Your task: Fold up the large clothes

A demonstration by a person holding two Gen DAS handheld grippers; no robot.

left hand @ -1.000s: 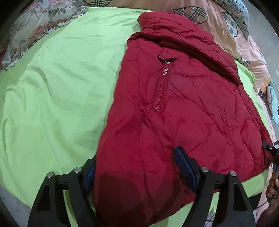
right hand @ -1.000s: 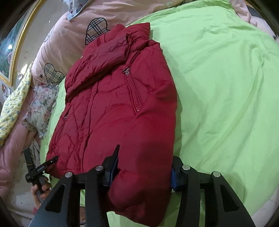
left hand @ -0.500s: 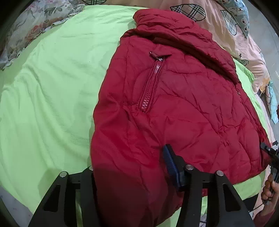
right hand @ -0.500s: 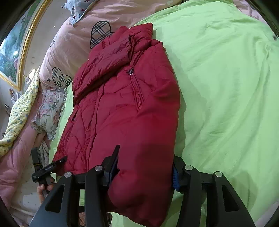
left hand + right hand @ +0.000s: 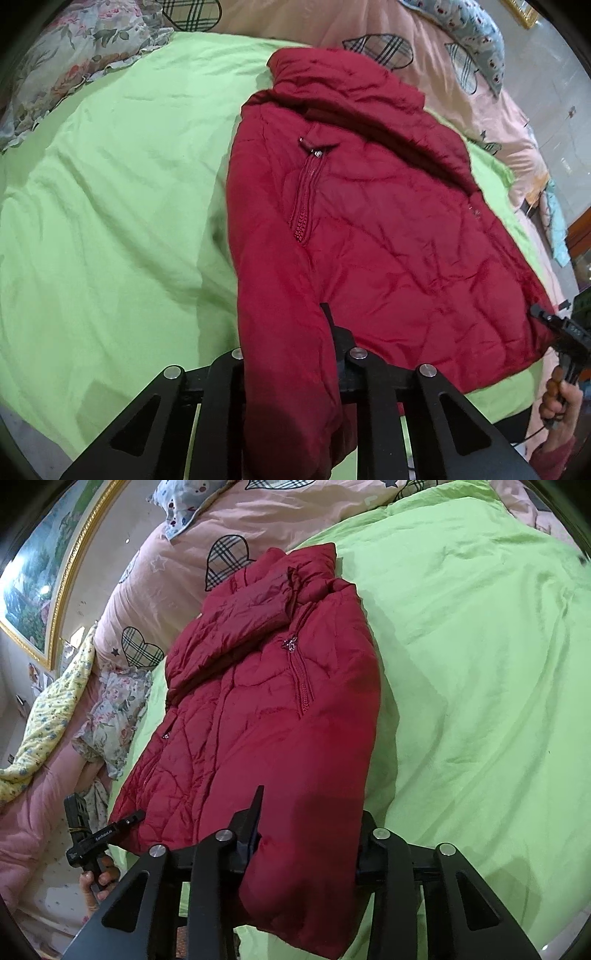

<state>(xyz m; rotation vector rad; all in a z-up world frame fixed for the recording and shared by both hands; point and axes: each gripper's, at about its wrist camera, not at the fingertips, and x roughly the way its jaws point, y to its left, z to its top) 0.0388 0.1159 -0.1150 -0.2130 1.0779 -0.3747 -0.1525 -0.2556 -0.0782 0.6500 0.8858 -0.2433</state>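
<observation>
A red puffer jacket [image 5: 369, 229] lies flat on a green bedsheet [image 5: 110, 221], collar far, hem near, with a zip pocket [image 5: 306, 195] on top. My left gripper [image 5: 288, 350] is shut on the hem's left side, and red fabric bulges between its fingers. In the right wrist view the jacket [image 5: 266, 701] fills the gap of my right gripper [image 5: 308, 830]. Its jaws are closing and the pads press into the hem's right side. Each view shows the other gripper at the opposite hem corner: the right gripper [image 5: 554, 325] and the left gripper [image 5: 125, 821], each held by a hand.
Pink bedding with plaid hearts [image 5: 177, 602] lies beyond the collar. Floral pillows [image 5: 70, 55] sit at the bed's far left corner, floral cloth [image 5: 114, 716] beside the jacket. A framed picture [image 5: 40, 579] hangs on the wall. Bare green sheet [image 5: 480, 664] spreads to the right.
The left jaws have drawn together onto the hem and bunched the red fabric between them. The right jaws have narrowed a little on the jacket. The jacket has stayed on the bed.
</observation>
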